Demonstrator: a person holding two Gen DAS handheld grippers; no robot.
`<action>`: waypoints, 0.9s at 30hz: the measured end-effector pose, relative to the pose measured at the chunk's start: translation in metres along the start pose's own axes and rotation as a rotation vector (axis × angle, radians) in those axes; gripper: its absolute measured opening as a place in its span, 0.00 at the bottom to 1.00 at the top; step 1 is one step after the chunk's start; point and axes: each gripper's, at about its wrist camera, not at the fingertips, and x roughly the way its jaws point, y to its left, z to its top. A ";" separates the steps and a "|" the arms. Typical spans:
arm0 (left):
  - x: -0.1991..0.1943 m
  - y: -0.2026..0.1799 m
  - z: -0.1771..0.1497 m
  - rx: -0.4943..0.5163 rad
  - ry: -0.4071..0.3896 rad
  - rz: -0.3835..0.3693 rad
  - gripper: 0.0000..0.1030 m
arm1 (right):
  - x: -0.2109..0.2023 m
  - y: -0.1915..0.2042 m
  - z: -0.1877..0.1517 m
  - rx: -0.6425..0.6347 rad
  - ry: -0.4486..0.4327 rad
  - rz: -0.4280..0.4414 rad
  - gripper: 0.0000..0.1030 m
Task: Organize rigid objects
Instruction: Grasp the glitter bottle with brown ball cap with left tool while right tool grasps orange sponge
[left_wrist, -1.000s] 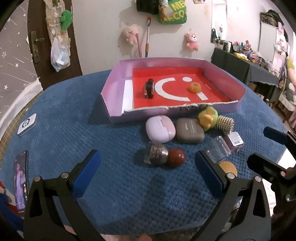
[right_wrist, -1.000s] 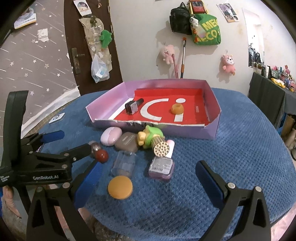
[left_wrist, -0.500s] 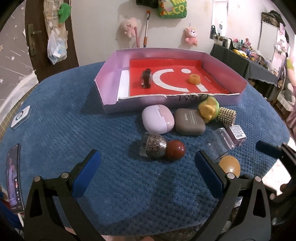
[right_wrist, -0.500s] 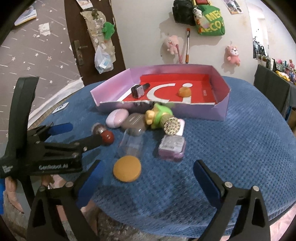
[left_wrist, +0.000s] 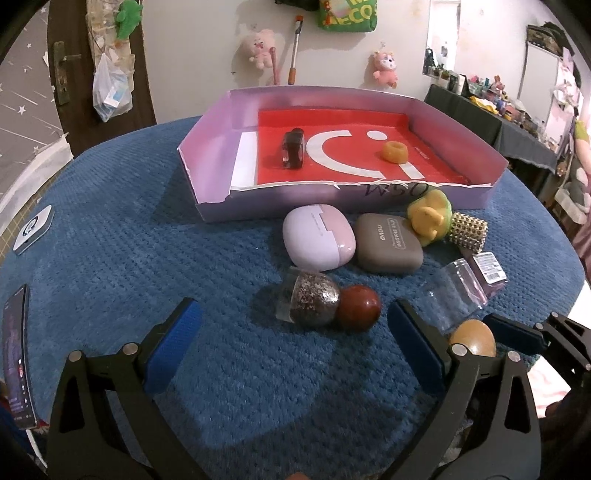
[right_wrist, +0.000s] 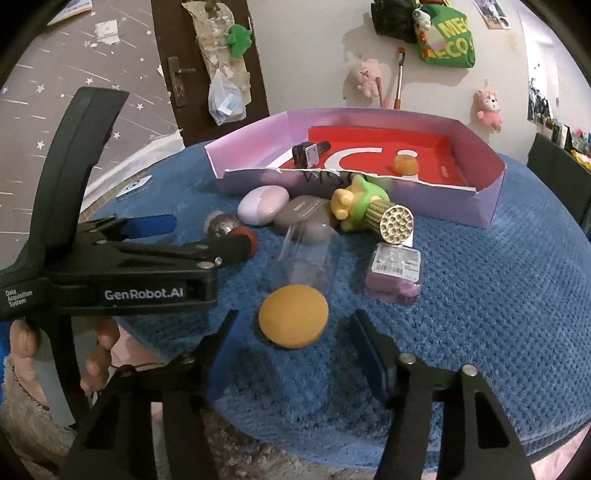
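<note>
Tray (left_wrist: 207, 177) sits at the far middle of the table (left_wrist: 147, 258). In the tray: small bottle (left_wrist: 293, 149) left, ring-shaped piece (left_wrist: 395, 151) right. Before the tray's near wall, left to right: rounded case (left_wrist: 317, 242), flat compact (left_wrist: 388, 243), toy figure (left_wrist: 430, 216), studded cylinder (left_wrist: 467, 232). Nearer: globe-topped bottle (left_wrist: 314, 304), clear jar (right_wrist: 308, 258) with round lid (right_wrist: 293, 321), labelled box (right_wrist: 395, 271). Phone (left_wrist: 14, 365) at the left edge.

A dark brown door (right_wrist: 207, 55) with a metal handle (right_wrist: 177, 79) carries a hanging plastic bag (right_wrist: 223, 98) and a green plush (right_wrist: 240, 37); pink plush toys (right_wrist: 365, 77) hang on the white wall; a phone (left_wrist: 16, 363) lies at the blue tablecloth's (left_wrist: 147, 240) edge.
</note>
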 end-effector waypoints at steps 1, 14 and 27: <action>0.001 0.000 0.000 0.001 0.003 -0.001 0.94 | 0.001 0.000 0.001 0.001 -0.002 -0.001 0.56; 0.004 -0.012 -0.005 0.043 0.013 -0.068 0.56 | 0.001 0.001 0.001 -0.013 0.001 -0.001 0.39; -0.021 -0.006 -0.003 0.019 -0.028 -0.097 0.56 | -0.024 -0.004 0.010 0.026 -0.042 0.051 0.39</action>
